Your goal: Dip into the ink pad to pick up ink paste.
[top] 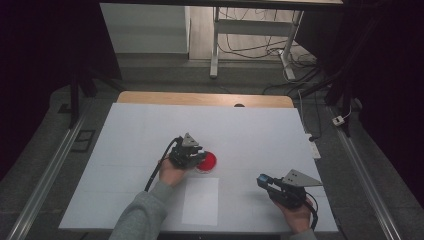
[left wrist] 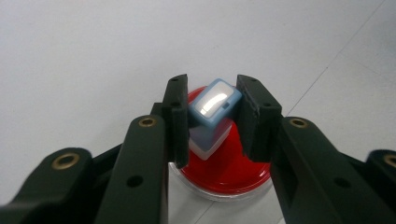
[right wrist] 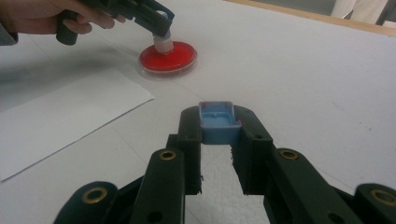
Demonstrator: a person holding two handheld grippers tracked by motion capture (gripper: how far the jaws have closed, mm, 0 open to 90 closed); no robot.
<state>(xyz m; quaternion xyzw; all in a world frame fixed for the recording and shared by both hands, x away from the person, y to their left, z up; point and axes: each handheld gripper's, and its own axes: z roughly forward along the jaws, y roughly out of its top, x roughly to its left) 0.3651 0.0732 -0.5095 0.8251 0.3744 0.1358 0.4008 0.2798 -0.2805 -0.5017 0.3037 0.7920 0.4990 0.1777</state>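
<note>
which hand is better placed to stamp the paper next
Left. Its hand-held gripper is shut on the stamp, which sits on the red ink pad, right beside the paper. The right hand-held gripper is shut on the blue cap, off to the side.

High view overhead facing forward and down, gripper views close along jaws, all sharing the red dish (top: 207, 161).
</note>
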